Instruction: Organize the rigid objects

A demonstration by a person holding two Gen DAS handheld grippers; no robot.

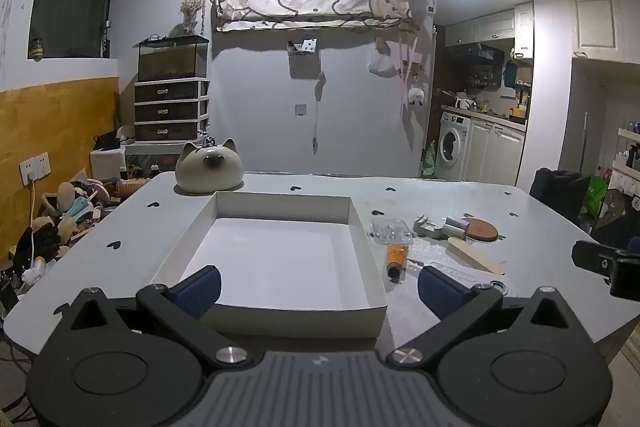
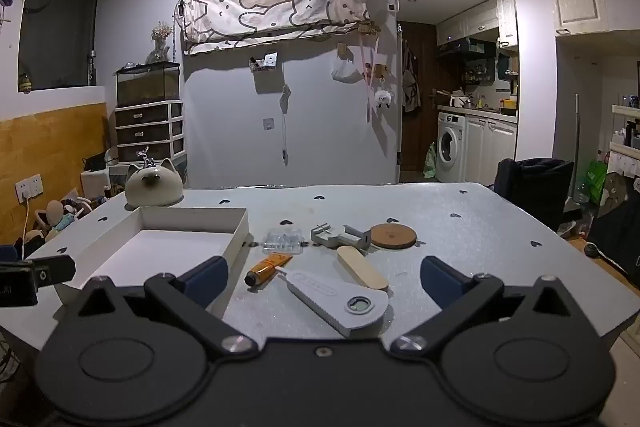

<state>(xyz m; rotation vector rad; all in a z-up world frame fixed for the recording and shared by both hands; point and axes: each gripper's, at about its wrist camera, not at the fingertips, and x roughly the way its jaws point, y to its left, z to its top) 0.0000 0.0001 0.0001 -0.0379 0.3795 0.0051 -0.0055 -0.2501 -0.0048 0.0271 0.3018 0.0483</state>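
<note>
**A:** Big grey table [image 2: 460, 227] with little black hearts, filling most of both views. Shallow white box [image 1: 362, 239] sitting on the left part, open top, nothing inside. Cat-face ceramic pot [image 1: 209, 167] just past its far left corner.

**B:** And the stuff to sort?

**A:** All bunched to the right of the box, on the tabletop. Largest to smallest, roughly: flat grey plastic tool [image 2: 340, 297] with a round hole at its wide end, lying nearest. Round cork coaster [image 2: 393, 235] farther back on the right. Pale wooden stick [image 2: 362, 267] angled between those two, its near end just beside the grey tool. Grey metal gadget [image 2: 340, 235] touching the coaster's left edge. Clear plastic case [image 2: 282, 241] left of that, close to the box wall. Orange tube [image 2: 267, 269] with a black cap, near side of the case, tilted.

**B:** Claws?

**A:** Left gripper [image 1: 318, 289] spread wide, hovering over the near edge of the box, pinching nothing. Right gripper [image 2: 324, 281] spread wide too, framing the grey tool and the tube from the near side, not touching either. Tilted slightly down, both.
</note>
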